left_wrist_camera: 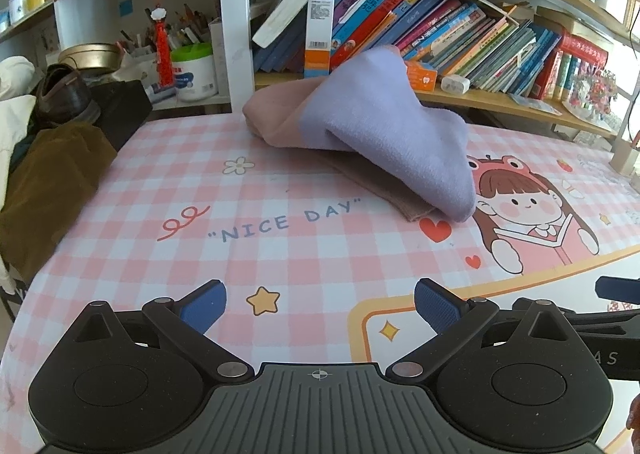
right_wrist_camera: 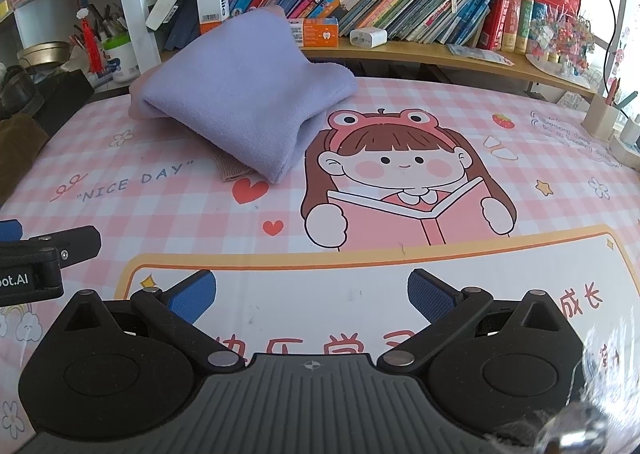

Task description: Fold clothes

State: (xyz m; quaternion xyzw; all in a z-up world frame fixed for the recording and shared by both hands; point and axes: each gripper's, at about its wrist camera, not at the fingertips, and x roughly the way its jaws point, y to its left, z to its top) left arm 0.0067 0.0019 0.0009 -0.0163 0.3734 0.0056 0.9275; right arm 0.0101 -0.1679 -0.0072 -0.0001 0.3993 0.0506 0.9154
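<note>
We see the lilac-and-pink garment (left_wrist_camera: 372, 134) bunched in a loose fold near the bookshelf (left_wrist_camera: 460, 94), well ahead of both tongs. Left tongs (left_wrist_camera: 320, 306) and right tongs (right_wrist_camera: 312, 294) gape wide, holding nothing; neither looks clearly nearer.

The left gripper (left_wrist_camera: 320, 308) is hovering with its blue-padded fingers (left_wrist_camera: 434, 310) spread wide and empty over the pink checked cartoon-printed table mat (left_wrist_camera: 200, 254). Farther off, a folded lilac and dusty-pink fleece garment (left_wrist_camera: 384, 134) is lying near the wooden bookshelf of colourful books (left_wrist_camera: 460, 34).
</note>
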